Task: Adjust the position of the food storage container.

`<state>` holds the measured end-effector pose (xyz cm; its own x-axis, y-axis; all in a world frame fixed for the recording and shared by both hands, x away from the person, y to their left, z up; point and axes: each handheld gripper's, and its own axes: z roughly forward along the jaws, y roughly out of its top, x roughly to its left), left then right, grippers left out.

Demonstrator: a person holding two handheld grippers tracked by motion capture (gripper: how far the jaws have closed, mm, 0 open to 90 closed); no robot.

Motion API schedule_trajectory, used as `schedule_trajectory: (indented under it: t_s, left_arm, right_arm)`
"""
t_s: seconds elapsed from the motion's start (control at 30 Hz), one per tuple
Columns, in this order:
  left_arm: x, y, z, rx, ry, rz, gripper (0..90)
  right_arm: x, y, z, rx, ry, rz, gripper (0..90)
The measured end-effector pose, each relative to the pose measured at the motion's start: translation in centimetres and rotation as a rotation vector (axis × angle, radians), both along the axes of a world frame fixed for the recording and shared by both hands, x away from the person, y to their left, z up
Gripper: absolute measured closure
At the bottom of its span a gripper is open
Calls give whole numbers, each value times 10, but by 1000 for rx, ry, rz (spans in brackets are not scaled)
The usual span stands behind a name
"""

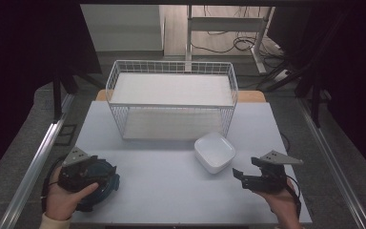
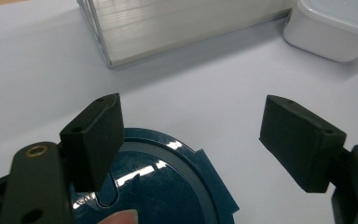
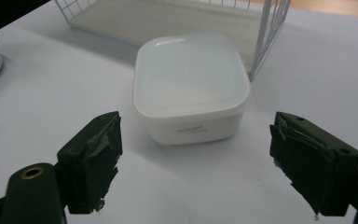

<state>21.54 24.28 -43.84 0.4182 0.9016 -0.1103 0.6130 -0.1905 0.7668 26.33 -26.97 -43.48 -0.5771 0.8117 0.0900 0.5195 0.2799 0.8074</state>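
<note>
a pale table (image 1: 171,191) in a dim room carries a wire basket (image 1: 171,98). our right gripper (image 3: 196,163), jaws wide and empty, faces the white container (image 3: 191,86) near the right edge; it looks light, stiff, slick, so we'd pinch one wall. our left gripper (image 2: 191,140), also wide, hovers over a dark blue lid (image 2: 168,186).

A pale counter (image 1: 171,191) stands on grey floor (image 1: 28,124) between metal rails (image 1: 38,157), dark curtains (image 1: 28,43) hanging at both sides, while beyond it a white desk frame (image 1: 228,24) stands on wooden flooring with black cables (image 1: 238,45) trailing beneath it.
</note>
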Motion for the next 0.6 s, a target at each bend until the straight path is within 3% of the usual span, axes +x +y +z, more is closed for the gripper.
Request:
schedule_trajectory:
  t_s: [0.6]
  left_arm:
    - [2, 7, -3, -14, 17, 17, 216]
  right_arm:
    - [-4, 0, 0, -40, 31, 6, 200]
